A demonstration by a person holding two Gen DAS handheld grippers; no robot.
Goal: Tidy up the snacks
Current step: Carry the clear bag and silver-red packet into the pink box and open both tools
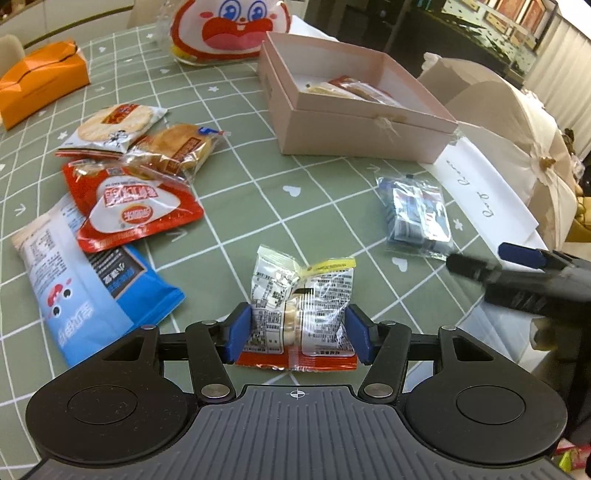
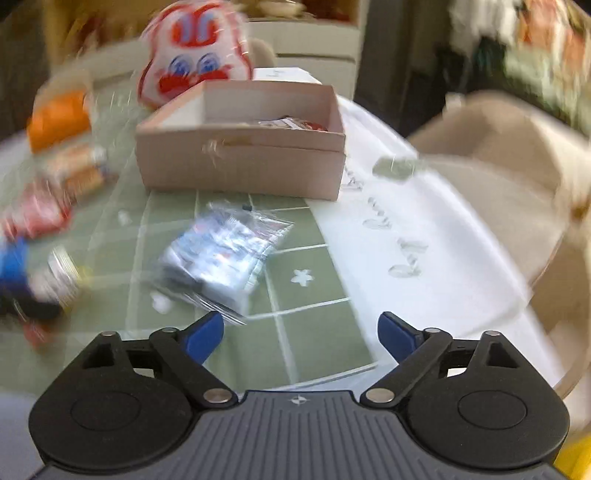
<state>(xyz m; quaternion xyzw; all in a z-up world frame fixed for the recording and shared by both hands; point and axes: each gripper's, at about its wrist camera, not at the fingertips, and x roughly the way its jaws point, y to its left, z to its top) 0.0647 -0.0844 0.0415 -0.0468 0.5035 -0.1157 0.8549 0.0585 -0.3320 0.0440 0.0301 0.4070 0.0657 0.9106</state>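
We see the left tongs (image 1: 299, 332) clamped on a small clear snack packet (image 1: 301, 306) with a yellow strip at its top and a red bottom edge; both blue pads (image 1: 236, 332) press its sides, and the packet sits between them just over the green grid tabletop (image 1: 258, 177). We can't tell if its bottom edge touches the cloth.

The right tongs (image 2: 301, 338) stand wide apart with nothing between the fingers (that view is badly blurred). Just ahead of their left finger lies a blue-and-silver packet (image 2: 221, 258) flat on the tabletop; the left wrist view shows the same packet (image 1: 417, 214) to the right of the held one, with the right tongs' tips (image 1: 476, 266) near it.

Beyond sits an open pink box (image 1: 351, 136), with a few wrapped snacks (image 1: 354, 88) already inside. To the left we see a loose cluster: a red-and-white pouch (image 1: 140, 206), a blue pack (image 1: 92, 288) partly under it, a round cracker pack (image 1: 114, 125) and a clear pack of orange biscuits (image 1: 177, 147), overlapping each other.

Farther back: an orange box (image 1: 40, 81) and a white bag with a red cartoon face (image 1: 229, 29). A white card (image 1: 484, 192) with writing lies at the right edge.
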